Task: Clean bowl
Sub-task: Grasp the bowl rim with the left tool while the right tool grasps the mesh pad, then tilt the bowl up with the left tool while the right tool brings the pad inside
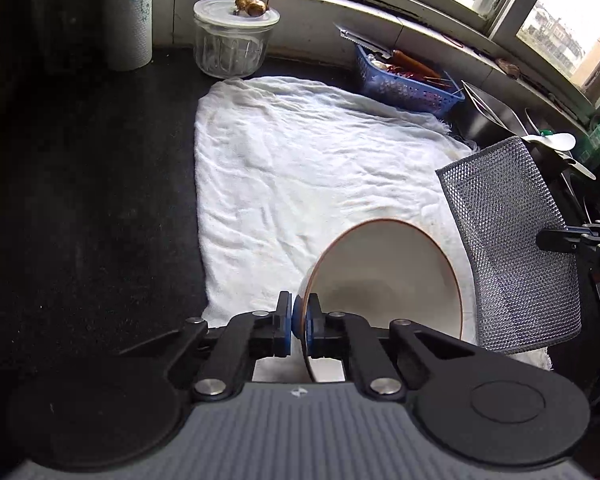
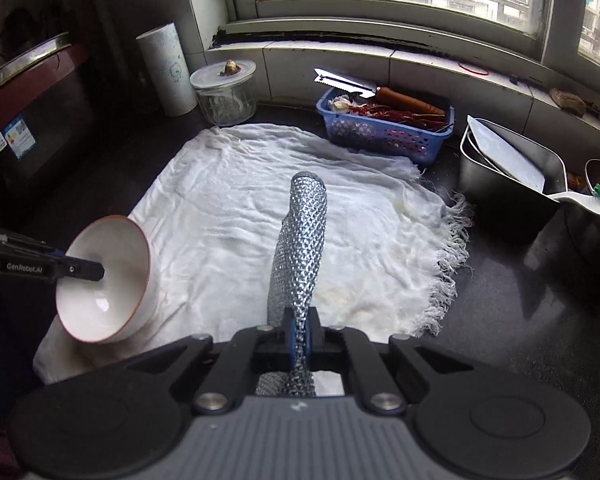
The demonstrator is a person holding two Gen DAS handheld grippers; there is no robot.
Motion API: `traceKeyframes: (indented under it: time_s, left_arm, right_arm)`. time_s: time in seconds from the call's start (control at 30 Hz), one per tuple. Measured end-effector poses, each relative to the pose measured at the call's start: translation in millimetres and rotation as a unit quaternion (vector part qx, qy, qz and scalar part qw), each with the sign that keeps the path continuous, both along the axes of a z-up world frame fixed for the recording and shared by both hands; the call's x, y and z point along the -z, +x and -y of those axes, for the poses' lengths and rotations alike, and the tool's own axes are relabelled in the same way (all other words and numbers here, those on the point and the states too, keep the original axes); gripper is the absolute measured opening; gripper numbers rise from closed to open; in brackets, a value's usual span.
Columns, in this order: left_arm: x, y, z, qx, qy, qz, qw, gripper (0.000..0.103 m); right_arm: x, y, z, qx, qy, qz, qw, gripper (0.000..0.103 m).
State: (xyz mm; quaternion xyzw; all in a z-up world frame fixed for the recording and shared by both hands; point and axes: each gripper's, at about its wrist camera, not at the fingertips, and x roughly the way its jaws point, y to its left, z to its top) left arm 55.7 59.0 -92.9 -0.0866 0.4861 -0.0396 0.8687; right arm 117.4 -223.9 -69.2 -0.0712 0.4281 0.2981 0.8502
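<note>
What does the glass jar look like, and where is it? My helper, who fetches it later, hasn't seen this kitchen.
Start at the window sill. Below its left end, at the far edge of the white cloth, stands the glass jar. It sits beside a tall white roll; unlike it, the jar is clear, squat and white-lidded, with something small and brown on top.

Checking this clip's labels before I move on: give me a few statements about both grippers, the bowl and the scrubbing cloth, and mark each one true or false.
1. The left gripper is shut on the rim of the bowl. True.
2. The bowl lies flat on the white towel, opening up. False: it is held tilted, its opening facing sideways toward the mesh cloth.
3. The right gripper pinches the silver mesh cloth. True.
4. The mesh cloth is pressed inside the bowl. False: it hangs beside the bowl, apart from it.
5. The blue basket is empty. False: it holds a knife and red items.
</note>
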Motion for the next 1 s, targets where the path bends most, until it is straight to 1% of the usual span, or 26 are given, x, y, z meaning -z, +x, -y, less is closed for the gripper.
traceKeyframes:
  time_s: [0.07,0.17,0.27,0.47,0.53,0.6,0.67,0.73,0.9,1.0]
  left_arm:
    - [-3,4,8,0.006,0.002,0.004,1.0000,0.006]
    - [-5,13,19,0.005,0.010,0.009,0.9999,0.006]
    - [-6,23,32,0.003,0.029,0.016,0.9994,0.006]
    - [-5,48,42,-0.014,0.042,0.028,0.9986,0.006]
    - [-3,54,42,-0.025,0.042,0.029,0.9984,0.007]
    - [1,59,38,-0.043,0.031,0.024,0.9983,0.006]
    - [3,58,37,-0.047,0.033,0.021,0.9981,0.006]
    - [5,57,36,-0.051,0.034,0.019,0.9979,0.006]
    - [7,48,35,-0.052,0.029,0.017,0.9981,0.006]
    - [4,44,35,-0.043,0.025,0.021,0.9986,0.007]
  right_arm:
    - [-9,-2,3,0.010,0.014,0.009,1.000,0.004]
    - [-19,-5,6,0.023,0.021,0.027,0.999,0.004]
    - [-26,-8,7,0.033,0.018,0.052,0.998,0.004]
    - [-34,-10,1,0.037,0.008,0.094,0.995,0.004]
    - [-36,-12,-7,0.033,0.003,0.118,0.993,0.004]
    - [-38,-11,-16,0.025,-0.001,0.131,0.991,0.004]
    - [-37,-12,-28,0.012,-0.012,0.145,0.989,0.004]
    - [-30,-12,-42,-0.011,-0.022,0.140,0.990,0.004]
    - [-1,-24,-83,-0.084,-0.060,0.132,0.986,0.004]
    - [8,-30,-98,-0.114,-0.058,0.127,0.984,0.004]
